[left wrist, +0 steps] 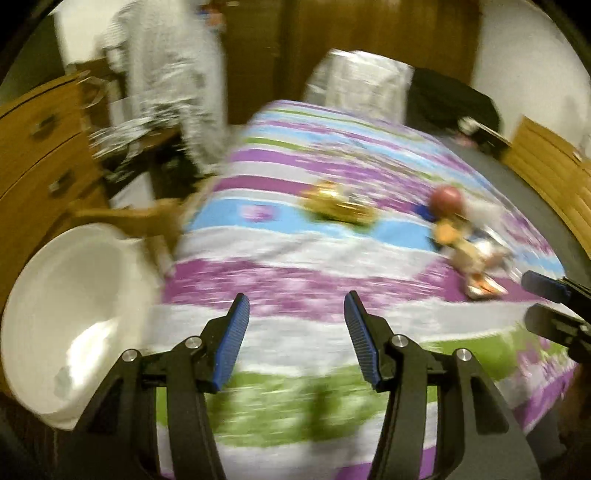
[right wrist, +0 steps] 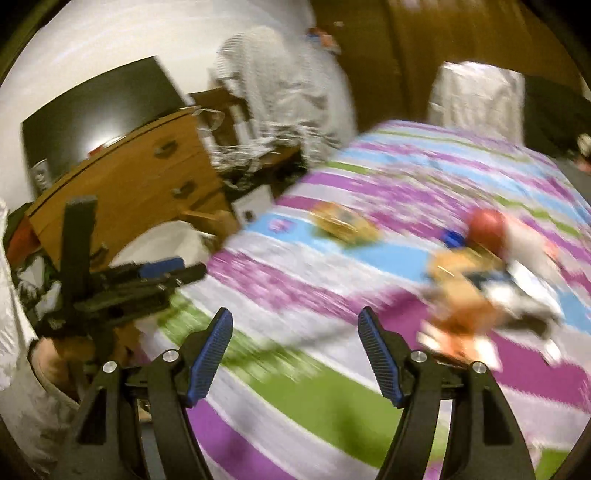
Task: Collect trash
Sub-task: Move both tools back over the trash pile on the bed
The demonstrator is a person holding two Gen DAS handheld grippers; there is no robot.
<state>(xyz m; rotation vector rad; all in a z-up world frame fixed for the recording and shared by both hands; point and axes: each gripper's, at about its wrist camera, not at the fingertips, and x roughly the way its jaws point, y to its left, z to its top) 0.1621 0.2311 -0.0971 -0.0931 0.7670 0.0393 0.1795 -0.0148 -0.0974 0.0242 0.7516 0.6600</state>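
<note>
Both views are motion-blurred. Trash lies on a bed with a striped purple, blue, green and white cover (left wrist: 295, 258): a gold wrapper (left wrist: 338, 206) near the middle, and a pile of orange, white and blue wrappers (left wrist: 469, 251) with a round red object (left wrist: 447, 197) to the right. The wrapper (right wrist: 343, 223), pile (right wrist: 476, 302) and red object (right wrist: 487, 225) also show in the right wrist view. My left gripper (left wrist: 295, 310) is open and empty above the cover's near part. My right gripper (right wrist: 295, 328) is open and empty, left of the pile.
A white bin (left wrist: 70, 317) stands at the bed's left side. A wooden dresser (right wrist: 129, 177) stands left with a dark screen (right wrist: 96, 110) on it. Clothes hang behind (left wrist: 170, 74). A wooden wardrobe (left wrist: 369, 29) and pale pillow (left wrist: 362, 81) lie beyond the bed.
</note>
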